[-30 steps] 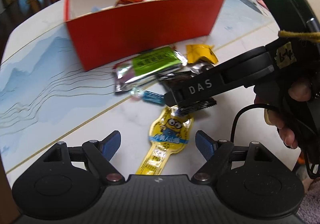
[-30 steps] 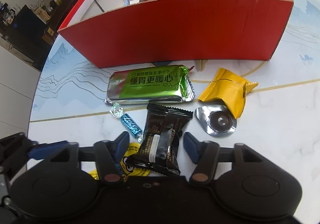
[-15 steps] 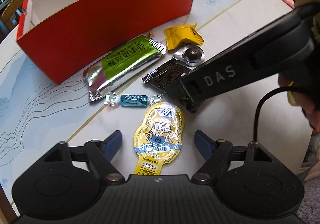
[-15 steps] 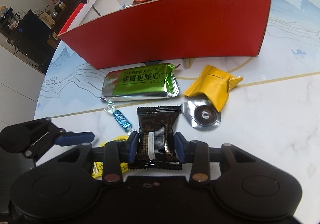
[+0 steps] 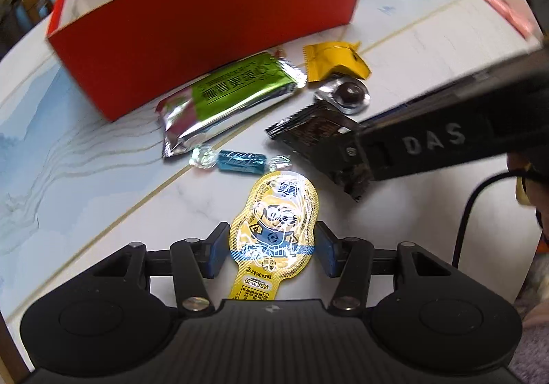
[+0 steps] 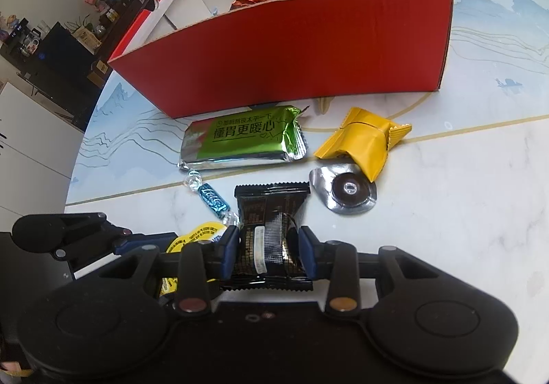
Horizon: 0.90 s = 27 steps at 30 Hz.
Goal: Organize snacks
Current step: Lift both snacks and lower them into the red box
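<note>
Right gripper (image 6: 268, 253) is clamped on the black snack packet (image 6: 271, 229), which sits on the white table (image 6: 463, 212) in front of the red box (image 6: 291, 55). Left gripper (image 5: 271, 255) has its blue pads (image 5: 215, 255) pressed against both sides of the yellow Minion pouch (image 5: 272, 236), gripping it flat on the table. Loose between grippers and box: green bar (image 6: 245, 140), blue candy (image 6: 214, 202), yellow wrapper (image 6: 363, 144), silver foil chocolate (image 6: 346, 192); some snacks are already inside the box.
</note>
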Each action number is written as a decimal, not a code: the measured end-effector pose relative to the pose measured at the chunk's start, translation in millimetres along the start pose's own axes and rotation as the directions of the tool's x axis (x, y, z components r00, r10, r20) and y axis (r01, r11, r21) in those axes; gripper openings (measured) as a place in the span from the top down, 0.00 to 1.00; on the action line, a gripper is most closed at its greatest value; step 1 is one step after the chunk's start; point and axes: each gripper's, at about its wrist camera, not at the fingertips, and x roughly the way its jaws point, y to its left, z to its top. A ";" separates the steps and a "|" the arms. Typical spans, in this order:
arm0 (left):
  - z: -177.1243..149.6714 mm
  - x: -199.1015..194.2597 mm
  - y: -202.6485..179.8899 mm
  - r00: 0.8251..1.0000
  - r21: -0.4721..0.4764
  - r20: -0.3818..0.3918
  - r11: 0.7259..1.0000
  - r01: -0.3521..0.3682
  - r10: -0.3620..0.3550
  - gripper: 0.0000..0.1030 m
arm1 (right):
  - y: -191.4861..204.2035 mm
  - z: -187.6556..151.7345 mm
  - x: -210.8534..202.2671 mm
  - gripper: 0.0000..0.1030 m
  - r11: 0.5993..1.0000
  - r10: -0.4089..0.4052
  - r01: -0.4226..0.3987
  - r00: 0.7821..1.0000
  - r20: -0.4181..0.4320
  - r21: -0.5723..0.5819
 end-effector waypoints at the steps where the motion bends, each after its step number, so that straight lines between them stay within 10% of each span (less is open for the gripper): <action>1: -0.6 -1.0 3.6 1.000 -0.032 -0.001 0.999 0.008 -0.008 0.50 | 0.1 -0.3 -1.5 0.64 1.000 0.003 -0.003 1.000 0.003 0.002; 27: 16.0 -101.5 47.8 0.980 -0.334 0.198 0.941 0.054 0.014 0.50 | 24.3 21.5 -87.1 0.64 0.998 0.028 -0.016 0.976 0.215 -0.056</action>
